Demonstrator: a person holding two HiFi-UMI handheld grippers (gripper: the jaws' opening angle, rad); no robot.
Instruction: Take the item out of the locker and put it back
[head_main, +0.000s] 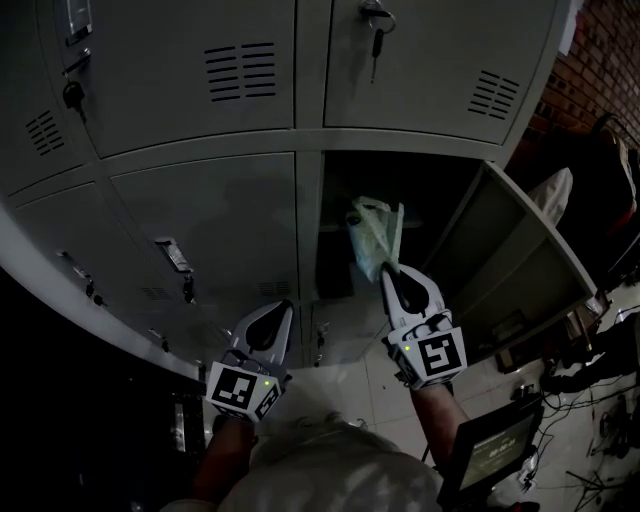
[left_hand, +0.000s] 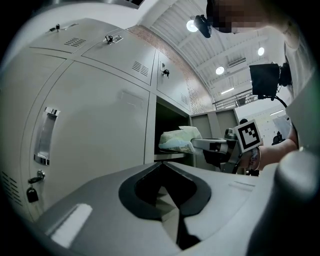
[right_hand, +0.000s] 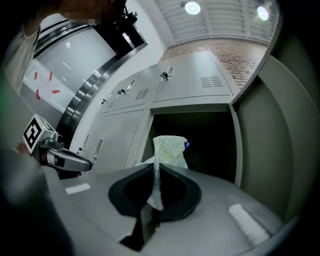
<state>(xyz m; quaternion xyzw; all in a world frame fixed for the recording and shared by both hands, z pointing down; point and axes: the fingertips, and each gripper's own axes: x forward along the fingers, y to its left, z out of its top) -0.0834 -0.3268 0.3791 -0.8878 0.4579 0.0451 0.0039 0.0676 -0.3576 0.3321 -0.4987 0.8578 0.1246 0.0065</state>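
Note:
A pale green plastic packet (head_main: 375, 235) hangs at the mouth of the open locker compartment (head_main: 430, 185). My right gripper (head_main: 388, 270) is shut on the packet's thin lower edge. In the right gripper view the film (right_hand: 170, 149) runs down between the closed jaws of the right gripper (right_hand: 155, 167). The left gripper view shows the packet (left_hand: 177, 140) held by the right gripper (left_hand: 200, 144) in front of the dark opening. My left gripper (head_main: 283, 308) is lower left of the packet, before a closed door. The left gripper (left_hand: 161, 164) has its jaws together with nothing in them.
The compartment's door (head_main: 520, 260) stands swung out to the right. Closed grey locker doors (head_main: 215, 225) with handles and hanging keys (head_main: 375, 35) fill the left and top. A brick wall (head_main: 600, 60) is at the far right. A screen (head_main: 495, 450) and cables lie on the tiled floor at lower right.

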